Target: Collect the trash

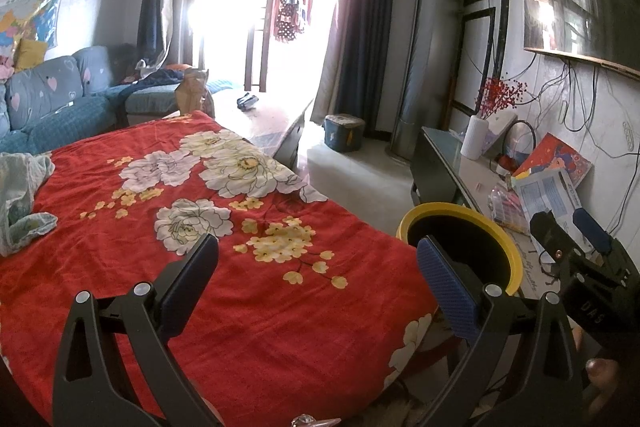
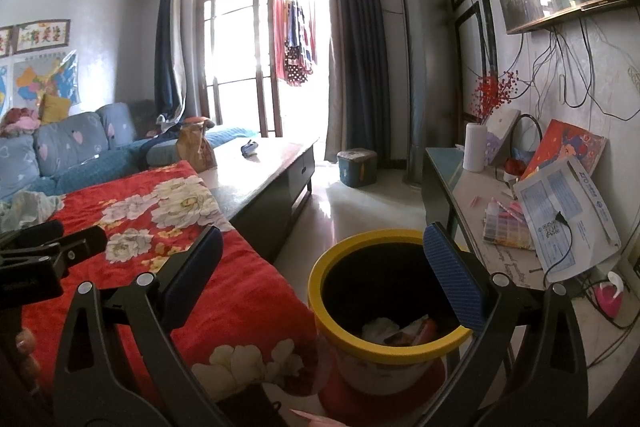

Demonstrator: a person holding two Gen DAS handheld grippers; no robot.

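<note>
A yellow-rimmed bin (image 2: 394, 349) stands on the floor beside the table and holds crumpled white paper (image 2: 378, 329) and an orange wrapper (image 2: 422, 333). My right gripper (image 2: 324, 231) hangs open over the bin's mouth with nothing between its blue pads. My left gripper (image 1: 316, 243) is open and empty above the red floral cloth (image 1: 280, 307) on the table, with the bin (image 1: 516, 259) just to its right. Each gripper shows at the edge of the other's view. A small pink-and-clear scrap (image 1: 310, 421) peeks in at the bottom edge.
A crumpled pale cloth (image 1: 20, 203) lies on the table's left side and a brown paper bag (image 1: 192, 91) stands at its far end. A low cabinet (image 2: 472, 195) with papers and cables runs along the right wall. A sofa (image 1: 52, 107) is at the left.
</note>
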